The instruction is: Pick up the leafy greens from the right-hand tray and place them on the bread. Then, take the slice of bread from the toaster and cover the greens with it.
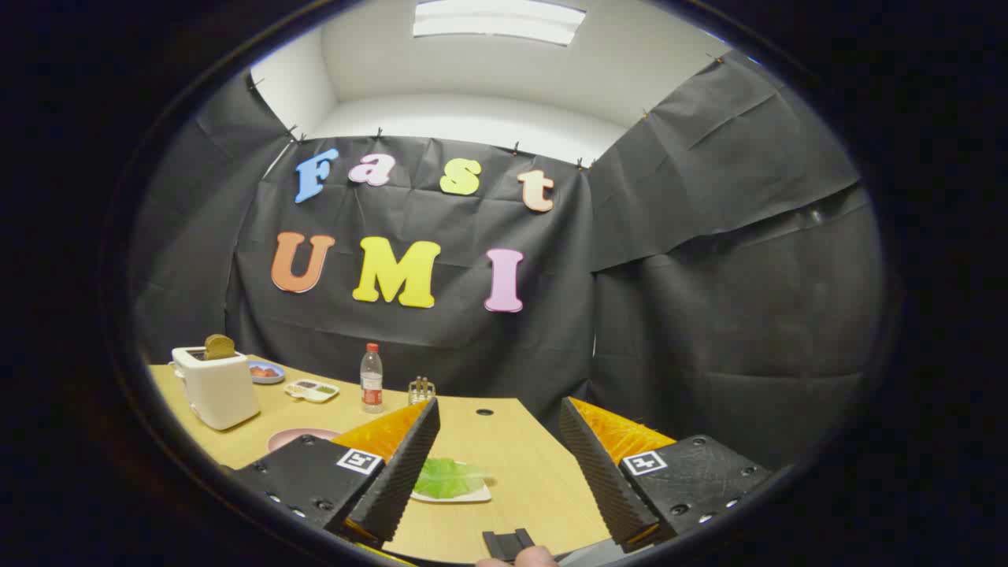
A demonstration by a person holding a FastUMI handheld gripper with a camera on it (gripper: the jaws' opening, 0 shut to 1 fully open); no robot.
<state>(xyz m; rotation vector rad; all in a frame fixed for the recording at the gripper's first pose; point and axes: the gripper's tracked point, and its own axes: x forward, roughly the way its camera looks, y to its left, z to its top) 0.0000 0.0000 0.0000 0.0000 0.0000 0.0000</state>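
My gripper (498,425) is open, held above the wooden table (520,465), with nothing between its fingers. The leafy greens (449,476) lie on a small white tray (472,496) just ahead of the left finger (402,472), partly behind it. Beyond the left finger a pink plate (295,435) shows its rim; what lies on it is hidden. Farther off stands a white toaster (216,387) with a browned bread slice (219,346) sticking up from its slot.
Behind the toaster sits a blue dish (265,372) with red pieces. A white sectioned dish (312,390), a clear bottle with a red cap (371,379) and a small rack (421,390) stand along the table's far edge. A round hole (484,412) marks the tabletop.
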